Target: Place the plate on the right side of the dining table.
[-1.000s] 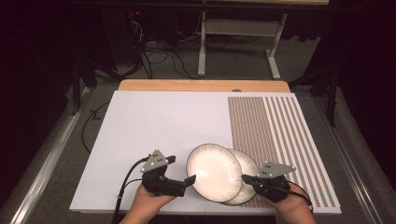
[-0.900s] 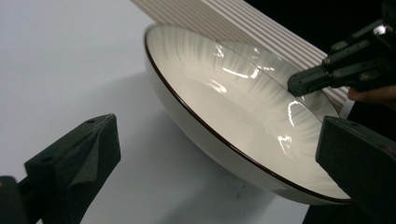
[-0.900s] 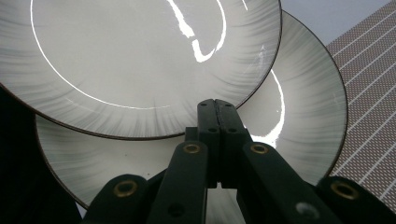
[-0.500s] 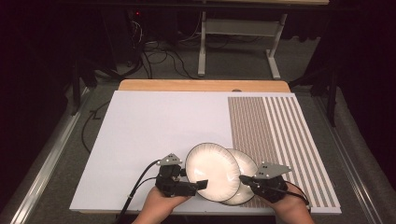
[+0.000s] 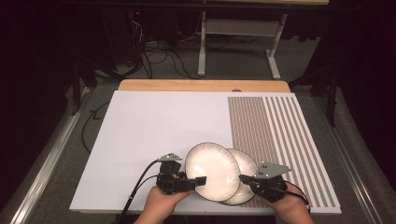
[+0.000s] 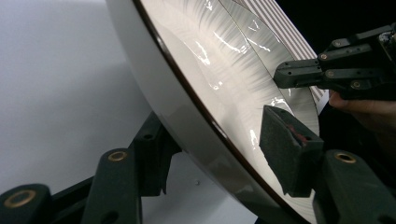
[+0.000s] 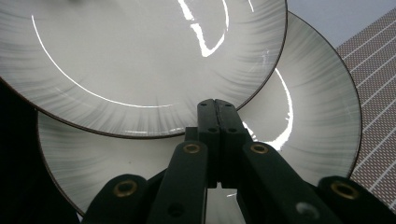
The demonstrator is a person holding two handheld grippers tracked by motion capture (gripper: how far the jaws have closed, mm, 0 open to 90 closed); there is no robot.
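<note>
Near edge of the table: both grippers work at two overlapping plates.
Left gripper (image 5: 198,181): its jaws have just been closing and straddle the rim of the upper plate (image 5: 212,171), one foam pad (image 6: 287,147) on the glossy face, the other jaw under it; whether the pads already press I cannot tell.
Right gripper (image 5: 243,178): jaws pressed flat together with nothing between them, tips resting on the lower plate (image 5: 246,163).
Upper plate: round, glazed white with fine grey radial streaks and a thin dark rim; tilted, its left side raised, lying over the lower plate's left part.
Lower plate: same pattern, flat on the table.
Table (image 5: 154,126): matte white board, brown-and-white striped panel (image 5: 275,126) at right, wooden strip at the far edge.
Writing: none readable.
</note>
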